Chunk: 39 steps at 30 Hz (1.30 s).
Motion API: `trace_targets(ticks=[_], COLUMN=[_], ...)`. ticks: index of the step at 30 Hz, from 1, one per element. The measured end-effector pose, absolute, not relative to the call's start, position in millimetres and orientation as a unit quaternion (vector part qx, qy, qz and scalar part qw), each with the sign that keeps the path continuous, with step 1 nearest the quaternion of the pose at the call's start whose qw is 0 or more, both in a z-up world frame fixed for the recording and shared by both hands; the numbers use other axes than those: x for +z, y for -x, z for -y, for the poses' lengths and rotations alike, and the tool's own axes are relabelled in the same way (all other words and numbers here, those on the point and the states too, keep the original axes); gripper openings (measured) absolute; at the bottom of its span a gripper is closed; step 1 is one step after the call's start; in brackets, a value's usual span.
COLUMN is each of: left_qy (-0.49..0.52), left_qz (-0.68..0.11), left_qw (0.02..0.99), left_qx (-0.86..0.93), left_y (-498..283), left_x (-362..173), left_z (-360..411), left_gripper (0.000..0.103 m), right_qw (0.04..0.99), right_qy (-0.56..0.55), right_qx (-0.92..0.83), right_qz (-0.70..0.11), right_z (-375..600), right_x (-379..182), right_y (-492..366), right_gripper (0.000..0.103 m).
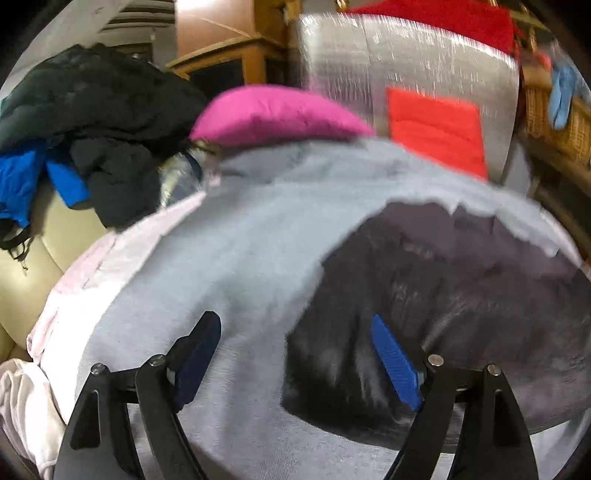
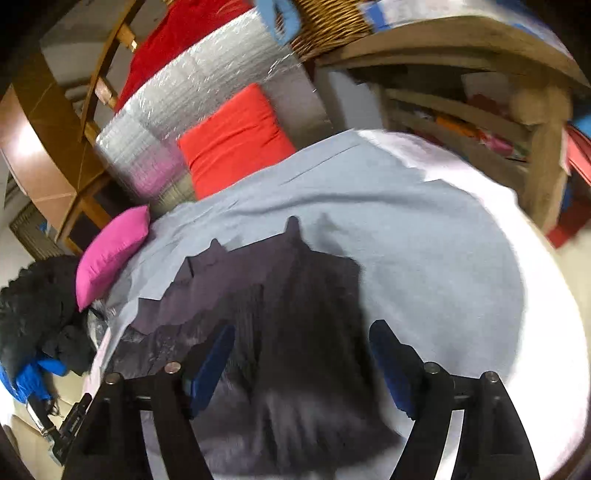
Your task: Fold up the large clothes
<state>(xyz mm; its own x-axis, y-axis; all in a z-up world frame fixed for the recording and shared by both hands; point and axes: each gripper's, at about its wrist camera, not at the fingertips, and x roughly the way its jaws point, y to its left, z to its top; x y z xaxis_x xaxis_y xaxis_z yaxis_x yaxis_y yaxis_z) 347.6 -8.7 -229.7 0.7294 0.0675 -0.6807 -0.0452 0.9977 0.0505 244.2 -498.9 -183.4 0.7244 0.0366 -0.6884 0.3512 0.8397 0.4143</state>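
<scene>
A dark grey garment (image 1: 461, 280) lies bunched on a light blue-grey sheet (image 1: 229, 251) over a bed. My left gripper (image 1: 295, 354) is open and empty, hovering above the garment's left edge, with its right blue pad (image 1: 395, 365) over the dark cloth. The garment also shows in the right wrist view (image 2: 288, 314), spread in the middle of the sheet (image 2: 424, 258). My right gripper (image 2: 301, 363) is open and empty, just above the garment's near part. Both views are motion-blurred.
A pink pillow (image 1: 273, 114) and a red cushion (image 1: 439, 129) lie at the bed's far end against a silver padded panel (image 1: 406, 55). A pile of black and blue clothes (image 1: 74, 129) sits at left. Wooden shelves (image 2: 498, 129) stand to the right, with a wicker basket (image 2: 332, 26) on top.
</scene>
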Motion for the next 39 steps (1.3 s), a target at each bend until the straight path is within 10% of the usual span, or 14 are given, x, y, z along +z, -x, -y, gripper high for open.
trace_targets(ticks=[4, 39], left_qy=[-0.061, -0.075], left_qz=[-0.379, -0.368], left_qw=[0.923, 0.926], left_qx=[0.033, 0.023], left_y=[-355.9, -348.4], left_x=[-250.4, -252.5], left_z=[21.7, 24.2], left_gripper=[0.084, 0.084], right_qw=[0.864, 0.901], right_qy=[-0.221, -0.178], right_qx=[-0.116, -0.065], right_qz=[-0.437, -0.390], right_z=[481.7, 431.4], right_x=[-229.5, -195.8], right_y=[-297.7, -322.9], right_gripper=[0.063, 0.063])
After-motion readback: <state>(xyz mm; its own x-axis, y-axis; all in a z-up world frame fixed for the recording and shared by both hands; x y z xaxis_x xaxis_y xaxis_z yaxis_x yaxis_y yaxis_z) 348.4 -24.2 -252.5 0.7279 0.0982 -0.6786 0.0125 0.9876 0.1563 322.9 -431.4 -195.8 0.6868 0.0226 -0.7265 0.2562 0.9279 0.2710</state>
